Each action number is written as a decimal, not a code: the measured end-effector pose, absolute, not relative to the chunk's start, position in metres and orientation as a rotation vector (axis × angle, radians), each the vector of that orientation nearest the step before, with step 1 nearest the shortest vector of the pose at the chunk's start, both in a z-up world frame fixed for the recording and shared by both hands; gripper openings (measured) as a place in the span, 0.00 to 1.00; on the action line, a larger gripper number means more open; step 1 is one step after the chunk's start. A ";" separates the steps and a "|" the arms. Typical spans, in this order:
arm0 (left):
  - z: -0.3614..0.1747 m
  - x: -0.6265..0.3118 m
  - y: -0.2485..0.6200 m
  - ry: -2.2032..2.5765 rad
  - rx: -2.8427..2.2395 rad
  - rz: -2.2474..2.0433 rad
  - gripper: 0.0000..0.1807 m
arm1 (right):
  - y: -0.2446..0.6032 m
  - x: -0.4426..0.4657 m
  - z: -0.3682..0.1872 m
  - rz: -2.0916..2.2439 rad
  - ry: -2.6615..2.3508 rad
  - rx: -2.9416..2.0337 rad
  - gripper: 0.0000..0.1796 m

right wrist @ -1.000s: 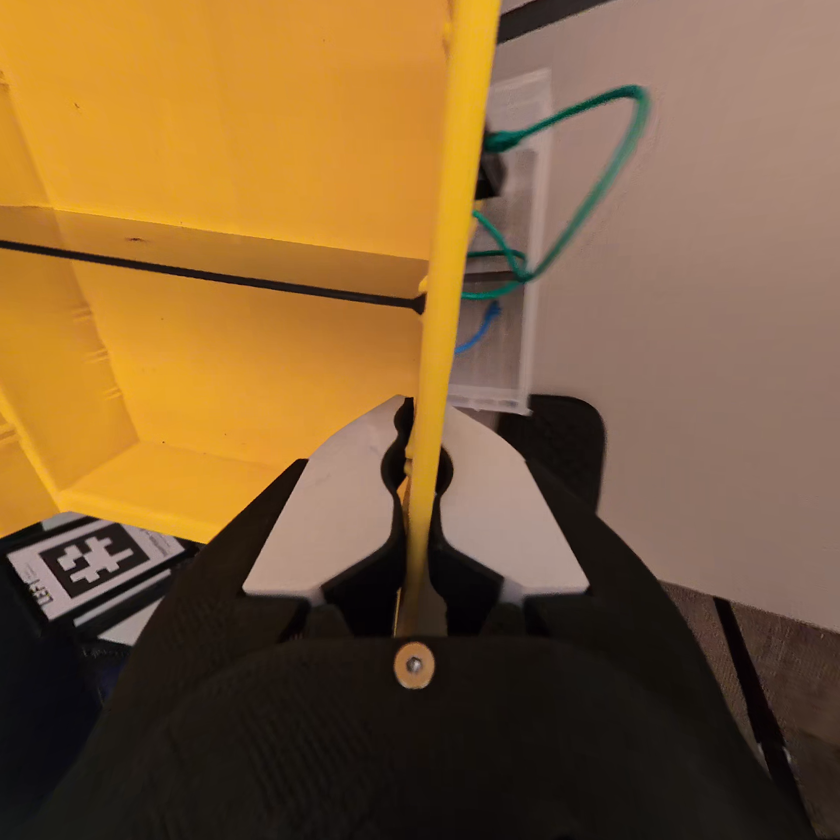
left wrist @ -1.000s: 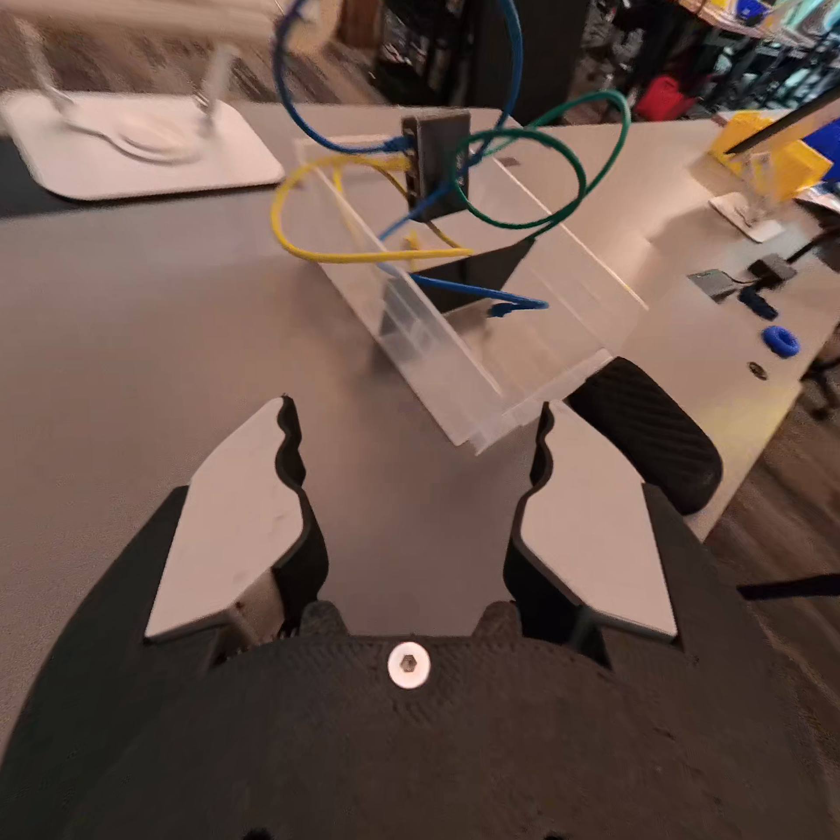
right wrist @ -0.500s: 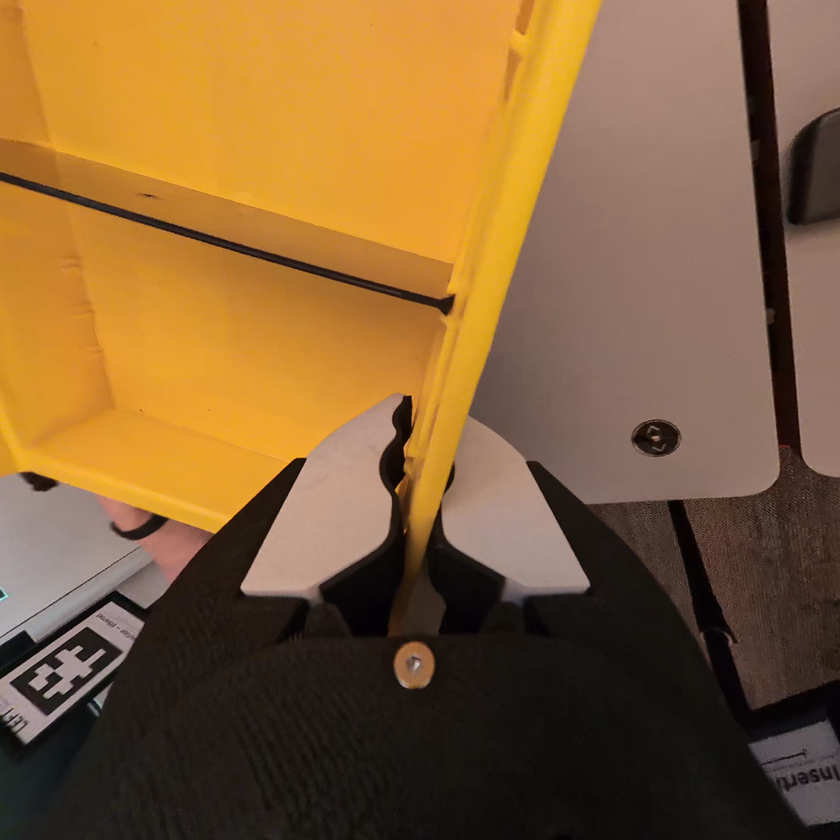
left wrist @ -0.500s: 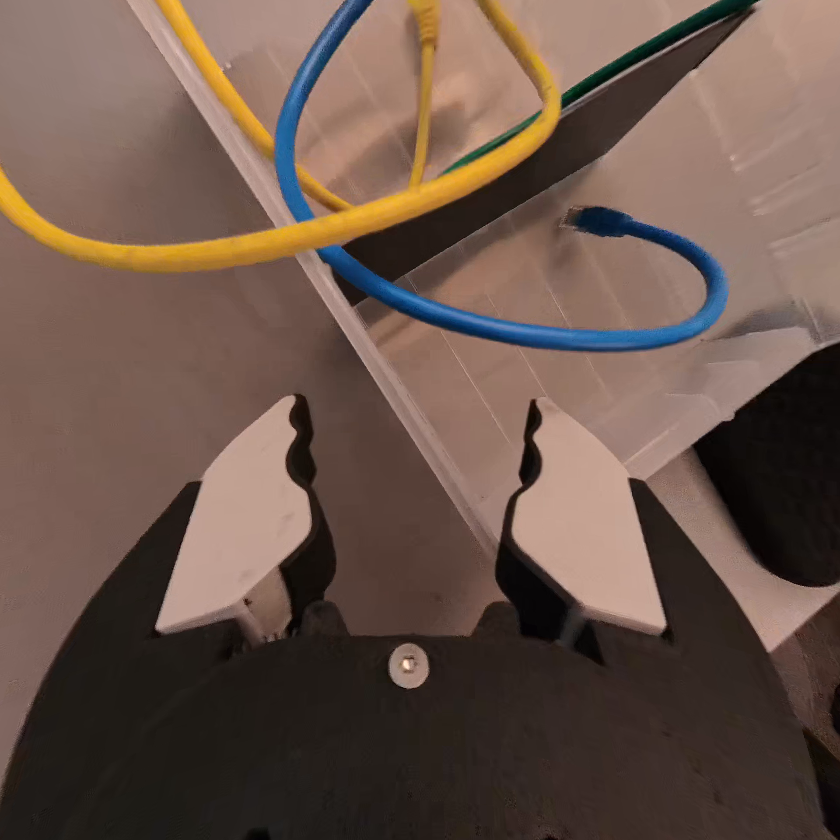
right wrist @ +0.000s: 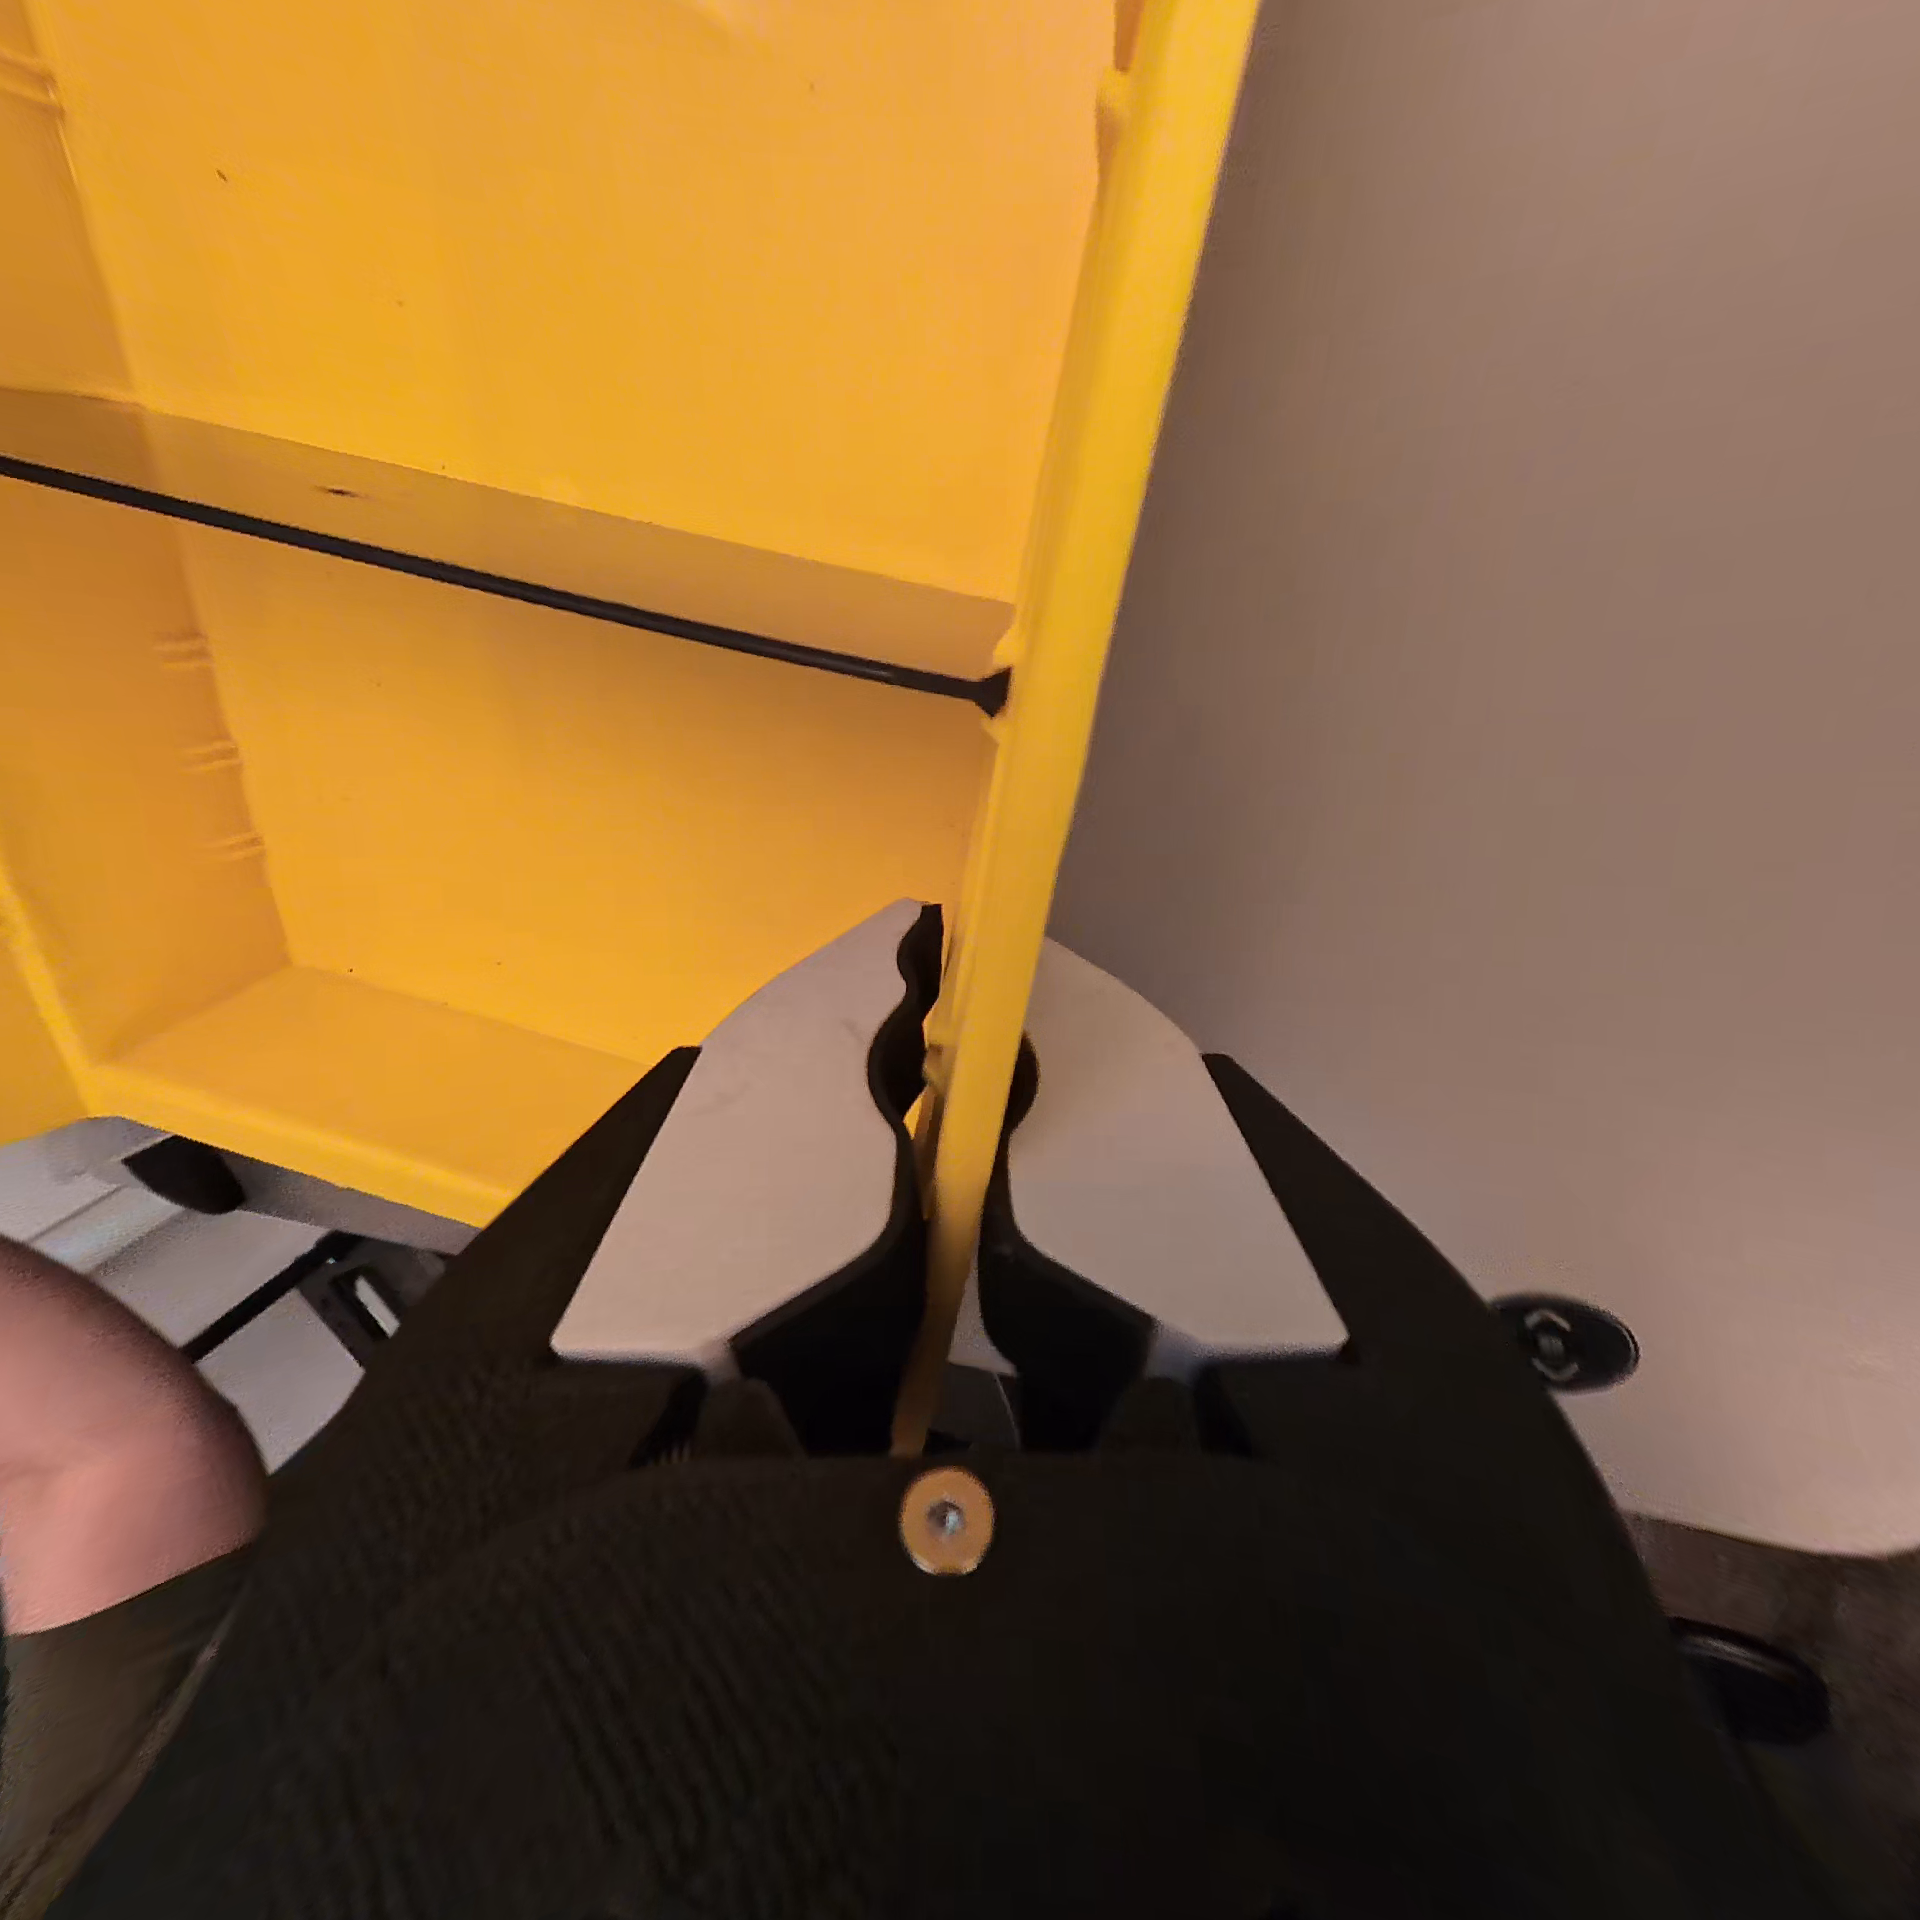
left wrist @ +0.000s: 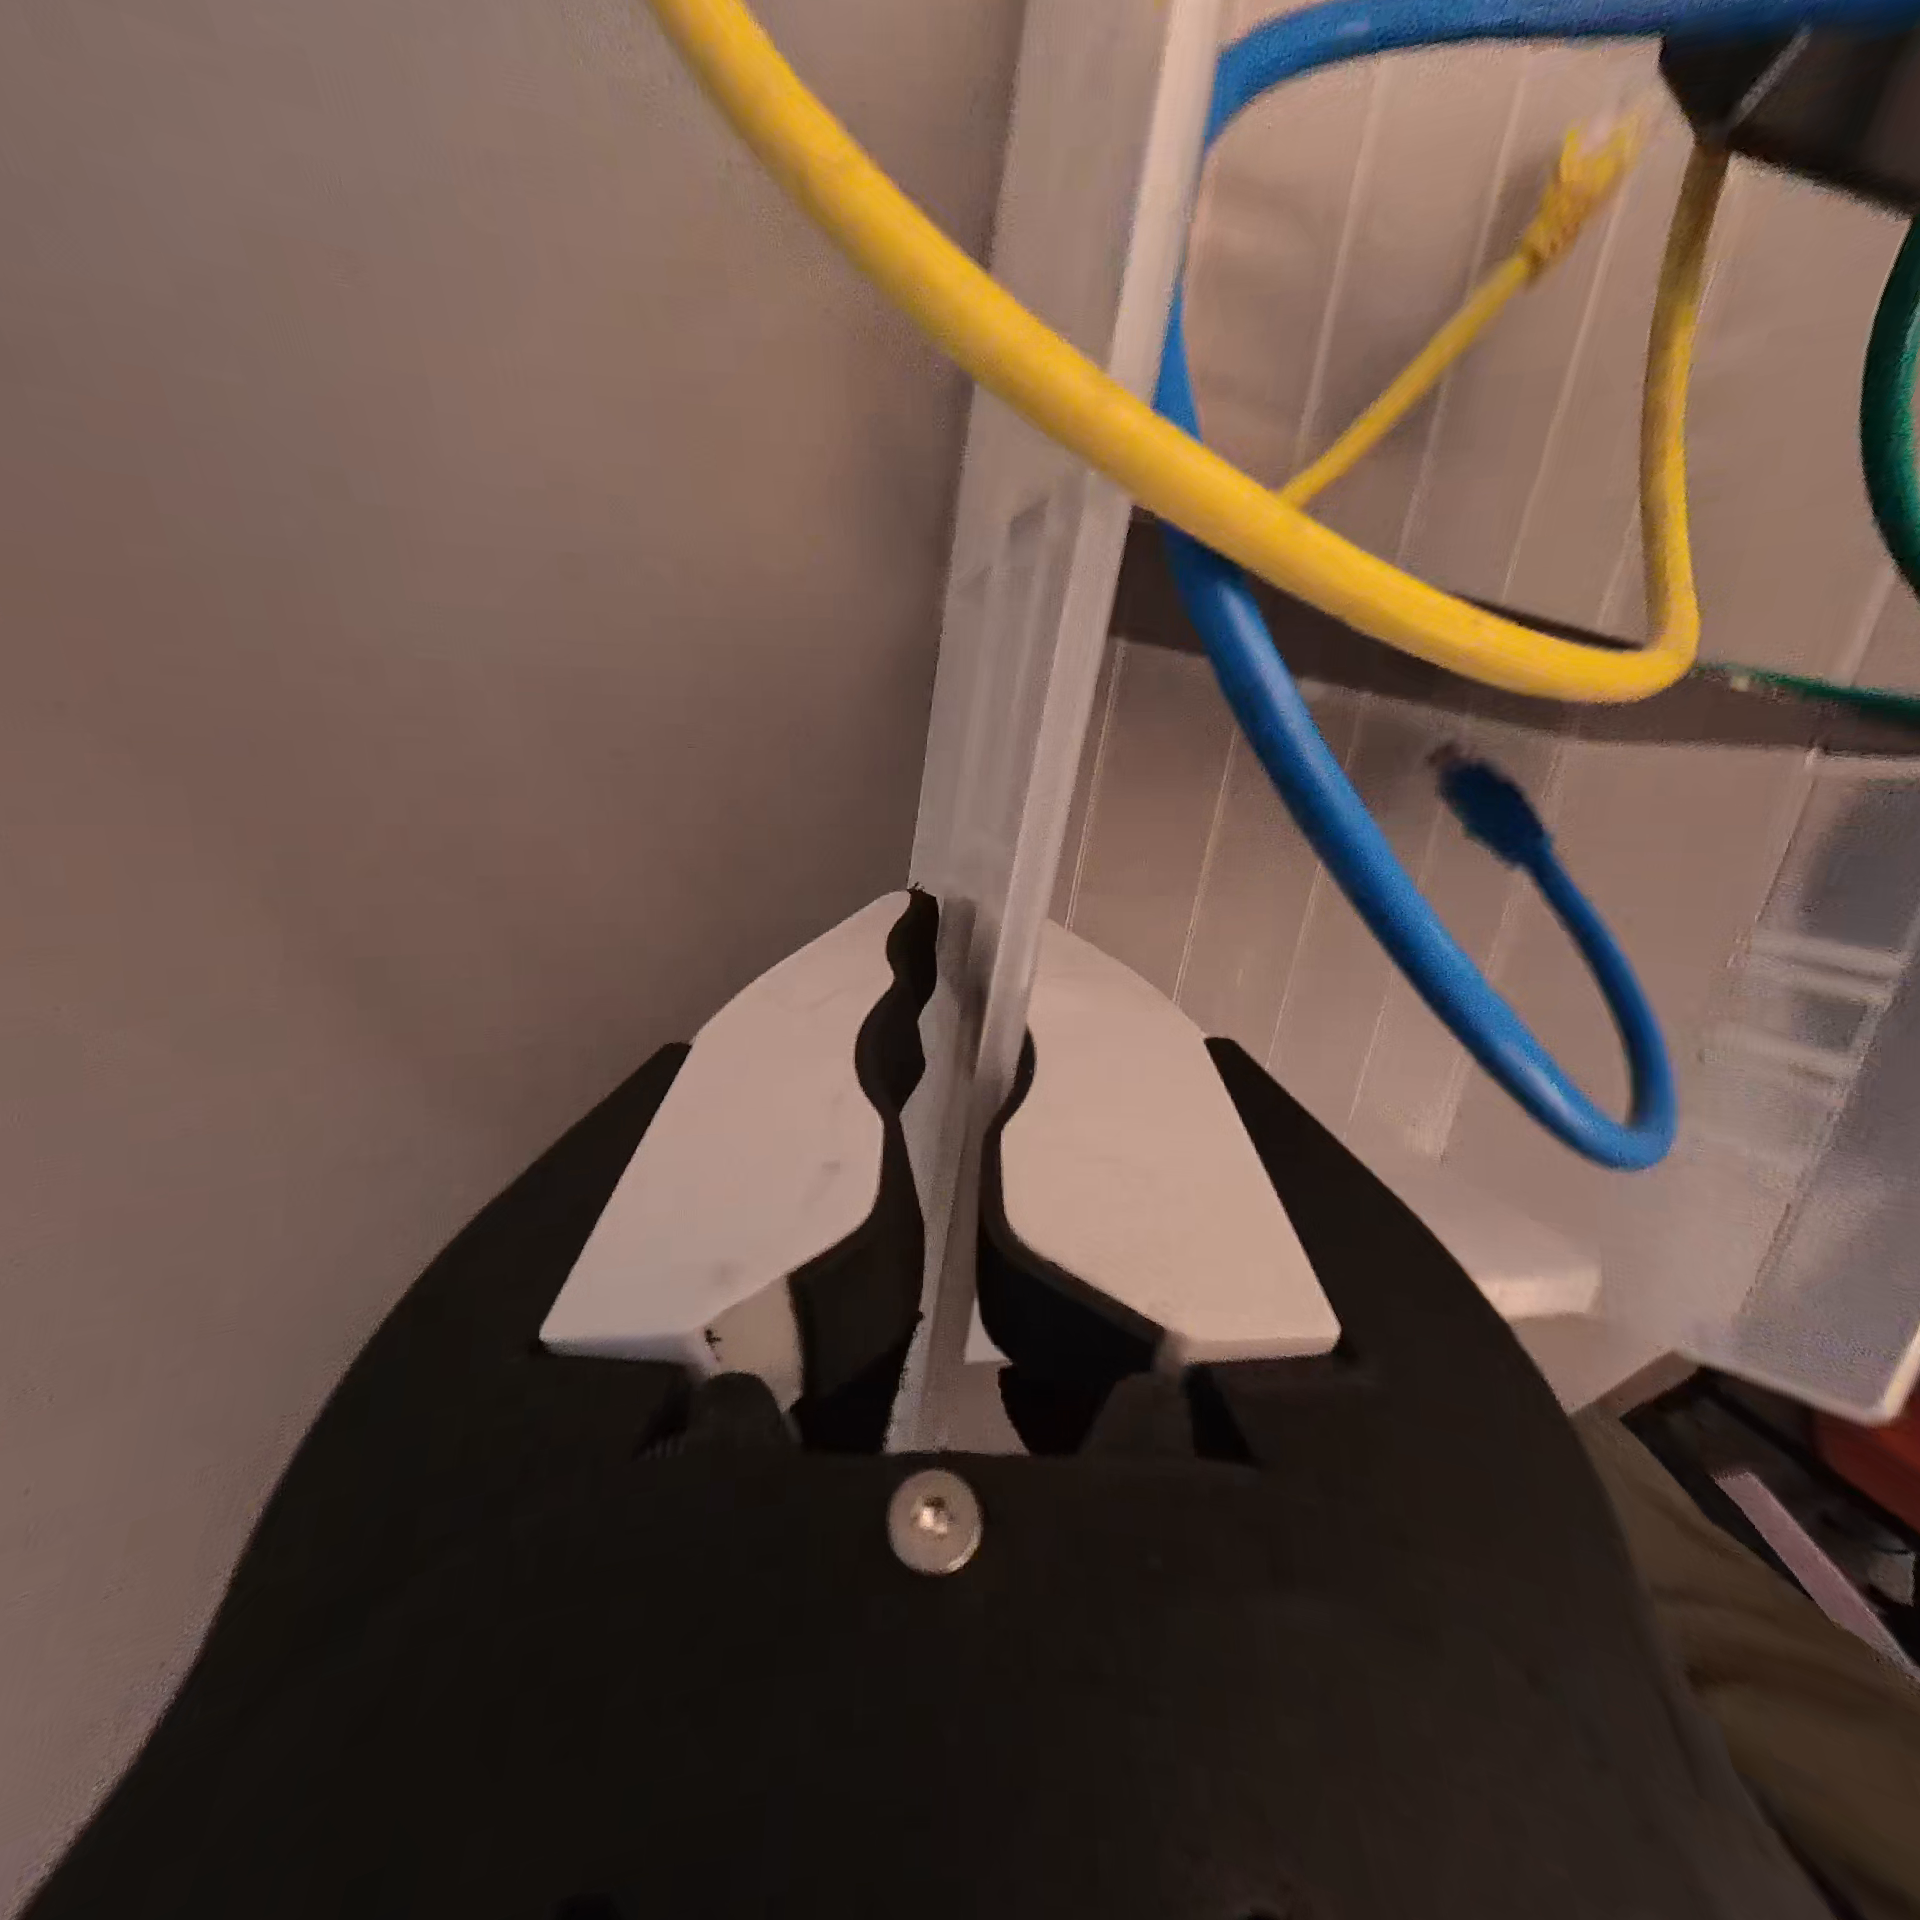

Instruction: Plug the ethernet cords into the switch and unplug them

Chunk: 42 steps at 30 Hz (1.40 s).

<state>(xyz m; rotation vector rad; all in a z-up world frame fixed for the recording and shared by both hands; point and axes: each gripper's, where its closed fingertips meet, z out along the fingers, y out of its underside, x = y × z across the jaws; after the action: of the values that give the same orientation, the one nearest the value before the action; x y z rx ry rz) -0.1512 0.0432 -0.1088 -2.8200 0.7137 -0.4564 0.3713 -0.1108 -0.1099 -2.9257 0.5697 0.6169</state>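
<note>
In the left wrist view my left gripper (left wrist: 971,935) is shut on the side wall of a clear plastic bin (left wrist: 1049,665). Inside the bin hang a yellow cord (left wrist: 1039,384) with a loose plug (left wrist: 1584,182), a blue cord (left wrist: 1309,790) with a loose plug (left wrist: 1486,805), and a green cord (left wrist: 1886,436) at the right edge. The dark switch (left wrist: 1808,83) shows at the top right corner, partly cut off. In the right wrist view my right gripper (right wrist: 982,935) is shut on the side wall of a yellow bin (right wrist: 1101,520) with a black divider (right wrist: 499,592).
A grey table top (left wrist: 416,623) lies left of the clear bin and also shows right of the yellow bin (right wrist: 1558,623). A round cap (right wrist: 1564,1345) sits in the table near its edge. A person's hand (right wrist: 104,1444) shows at the lower left of the right wrist view. Some 55 cm of space lies between my two pairs of fingers.
My left gripper moved in from above the table and closed on the clear bin's wall; it was open before. My right gripper keeps its hold on the yellow bin, which has shifted over the table.
</note>
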 end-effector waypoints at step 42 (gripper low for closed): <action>-0.108 -0.471 0.027 -0.267 -2.641 -0.439 0.05 | -0.025 0.290 -0.132 0.301 0.215 -3.027 0.03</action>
<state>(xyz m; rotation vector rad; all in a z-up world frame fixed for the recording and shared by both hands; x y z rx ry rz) -0.4710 0.0271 -0.1083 -2.6408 -0.2672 -0.4386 0.2895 -0.0252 -0.1322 -3.0265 0.2154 0.3006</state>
